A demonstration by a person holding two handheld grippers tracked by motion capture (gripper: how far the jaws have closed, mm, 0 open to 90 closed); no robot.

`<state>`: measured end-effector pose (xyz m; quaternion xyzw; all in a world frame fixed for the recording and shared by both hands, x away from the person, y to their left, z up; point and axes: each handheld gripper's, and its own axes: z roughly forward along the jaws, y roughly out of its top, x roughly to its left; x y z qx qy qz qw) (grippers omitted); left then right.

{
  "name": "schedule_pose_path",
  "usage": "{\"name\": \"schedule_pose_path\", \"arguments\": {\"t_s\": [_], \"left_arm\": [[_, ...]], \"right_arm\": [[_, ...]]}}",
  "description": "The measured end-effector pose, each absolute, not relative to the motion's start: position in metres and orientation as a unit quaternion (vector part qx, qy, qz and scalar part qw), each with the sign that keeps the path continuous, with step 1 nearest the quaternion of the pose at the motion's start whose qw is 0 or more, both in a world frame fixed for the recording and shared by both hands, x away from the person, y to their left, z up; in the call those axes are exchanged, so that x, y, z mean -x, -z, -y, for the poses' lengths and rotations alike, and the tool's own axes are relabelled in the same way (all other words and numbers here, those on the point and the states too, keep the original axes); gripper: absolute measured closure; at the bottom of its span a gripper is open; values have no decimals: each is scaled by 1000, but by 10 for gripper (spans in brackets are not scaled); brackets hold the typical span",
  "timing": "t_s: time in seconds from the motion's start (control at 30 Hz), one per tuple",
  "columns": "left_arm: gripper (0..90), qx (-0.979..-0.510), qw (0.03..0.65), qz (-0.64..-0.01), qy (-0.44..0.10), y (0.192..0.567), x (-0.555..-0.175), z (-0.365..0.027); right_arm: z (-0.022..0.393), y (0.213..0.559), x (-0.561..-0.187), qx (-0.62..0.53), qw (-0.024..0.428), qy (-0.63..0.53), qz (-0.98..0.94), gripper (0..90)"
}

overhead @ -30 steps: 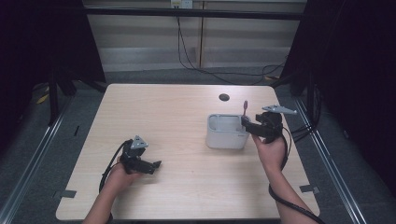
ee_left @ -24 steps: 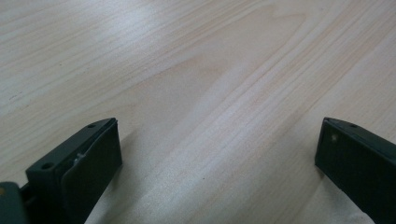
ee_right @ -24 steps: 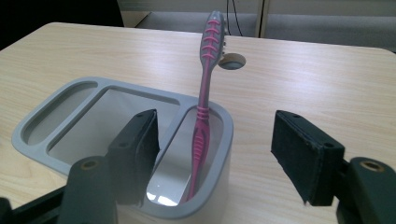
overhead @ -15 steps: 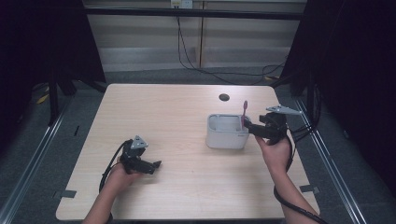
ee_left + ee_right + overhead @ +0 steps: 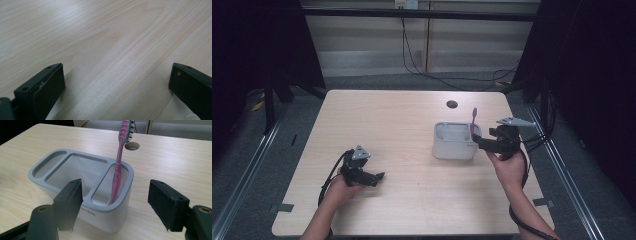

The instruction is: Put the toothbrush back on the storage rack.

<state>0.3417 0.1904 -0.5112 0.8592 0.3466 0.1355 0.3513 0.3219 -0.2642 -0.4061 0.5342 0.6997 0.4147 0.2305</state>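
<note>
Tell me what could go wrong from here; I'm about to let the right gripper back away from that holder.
1. The open right gripper sits close to the holder, one jaw overlapping its wall in the right gripper view; a sideways pull could nudge or tip it.
2. The pink toothbrush leans in the narrow end slot, its head well above the rim, so a passing jaw could catch it and lever it out.
</note>
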Motion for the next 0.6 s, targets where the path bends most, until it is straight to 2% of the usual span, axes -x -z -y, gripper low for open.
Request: {"name": "schedule_pose_path", "arguments": {"t_s": [0.6], "left_arm": [[1,-859,351,-346,-136,511,-342,-190]], "right_arm": [[277,414,-306,-530,227,-410,-707,248]]}}
